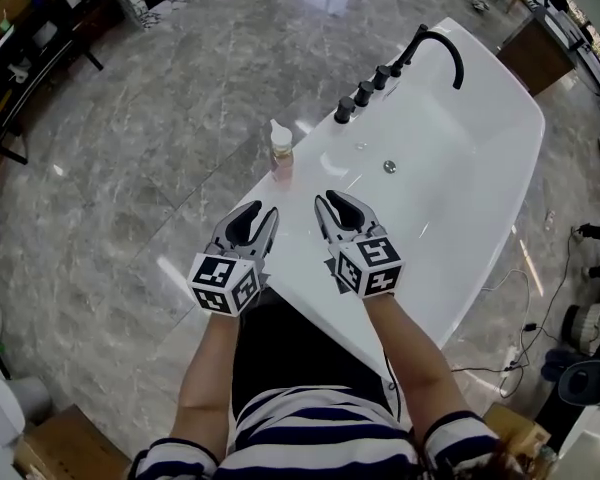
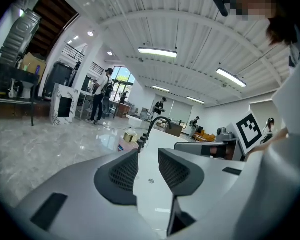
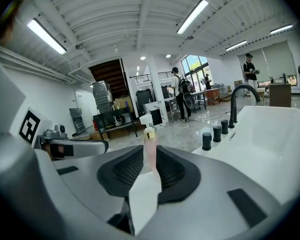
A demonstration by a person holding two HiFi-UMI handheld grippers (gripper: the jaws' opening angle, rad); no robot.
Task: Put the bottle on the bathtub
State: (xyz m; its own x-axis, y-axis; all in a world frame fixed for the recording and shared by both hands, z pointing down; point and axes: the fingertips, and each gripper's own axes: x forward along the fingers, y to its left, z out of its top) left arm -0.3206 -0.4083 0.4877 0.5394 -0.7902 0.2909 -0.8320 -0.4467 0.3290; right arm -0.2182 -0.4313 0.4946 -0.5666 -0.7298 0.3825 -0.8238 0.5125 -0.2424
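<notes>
Nearest the person, the left gripper (image 1: 263, 211) and the right gripper (image 1: 335, 200) hover at the near end of the bathtub (image 1: 500, 98). Both have their jaws a little apart, with nothing between them. Farther on, the bottle (image 1: 281, 156) stands upright on the left rim, apart from both grippers. The placing looks done to me; the next move only needs to take the hands away without bumping the bottle.

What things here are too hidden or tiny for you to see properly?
- Label on the bottle: too small in the head view.
- Lower part of the bottle: in the right gripper view, the right gripper blocks it.
- Near end of the bathtub: in the head view, the person's right arm covers it.
</notes>
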